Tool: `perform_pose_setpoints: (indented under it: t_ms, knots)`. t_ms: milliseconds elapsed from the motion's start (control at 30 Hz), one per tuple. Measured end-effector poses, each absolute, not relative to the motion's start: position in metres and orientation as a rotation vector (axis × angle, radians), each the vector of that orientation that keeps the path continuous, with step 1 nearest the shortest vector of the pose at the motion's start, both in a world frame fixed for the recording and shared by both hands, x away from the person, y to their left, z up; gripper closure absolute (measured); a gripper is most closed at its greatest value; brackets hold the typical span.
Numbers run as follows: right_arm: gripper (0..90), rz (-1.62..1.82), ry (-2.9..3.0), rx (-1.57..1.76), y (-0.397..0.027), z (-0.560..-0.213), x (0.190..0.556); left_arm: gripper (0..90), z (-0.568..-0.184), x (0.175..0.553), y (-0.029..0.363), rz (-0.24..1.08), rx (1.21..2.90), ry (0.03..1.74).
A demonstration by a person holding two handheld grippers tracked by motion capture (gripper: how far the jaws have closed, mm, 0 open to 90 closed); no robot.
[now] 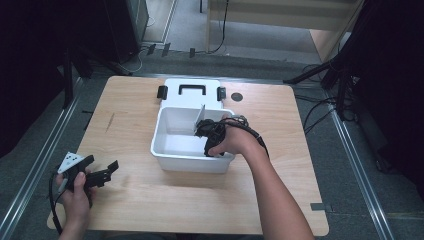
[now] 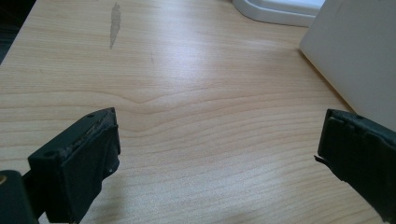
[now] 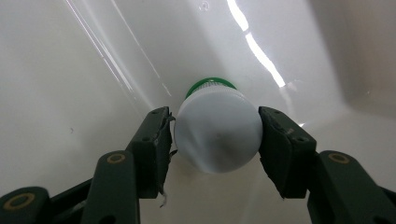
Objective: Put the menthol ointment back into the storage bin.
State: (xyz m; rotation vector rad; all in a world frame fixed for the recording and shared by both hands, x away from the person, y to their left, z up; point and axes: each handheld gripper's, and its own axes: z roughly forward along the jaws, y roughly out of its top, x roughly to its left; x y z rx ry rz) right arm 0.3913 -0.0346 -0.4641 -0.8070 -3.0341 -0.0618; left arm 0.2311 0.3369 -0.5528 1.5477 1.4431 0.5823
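Note:
A white bottle [image 3: 217,130] with a green cap lies inside the white bin [image 1: 165,155], seen bottom-first in the right gripper view. My right gripper [image 3: 215,140] has both jaws pressed against its sides, so it is shut on the bottle. In the high view the right gripper [image 1: 210,140] reaches down into the bin's right compartment beside a grey divider [image 1: 200,119]. My left gripper [image 1: 102,174] rests low over the table's front left corner, open with nothing between its jaws. In the left gripper view the left gripper [image 2: 217,149] hovers over bare wood.
The bin's white lid [image 1: 192,92] with a black handle and latches lies behind it. A round dark hole [image 1: 237,97] marks the wooden table [image 1: 150,200] at the back. Cables and stands surround the table on the floor.

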Motion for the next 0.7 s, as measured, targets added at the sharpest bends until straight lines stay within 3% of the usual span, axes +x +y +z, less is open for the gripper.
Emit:
perform_pose_setpoints:
  t_ms: [300,700]
  knots:
    - [42.9,-0.123,-3.032,-0.828,-0.037,-0.450,0.390,0.0,-0.553,0.231,0.337,0.581,1.547,1.441]
    - [37.8,-0.207,-3.060,-0.915,-0.056,-0.396,0.388,0.0,-0.553,0.231,0.337,0.584,1.549,1.438]
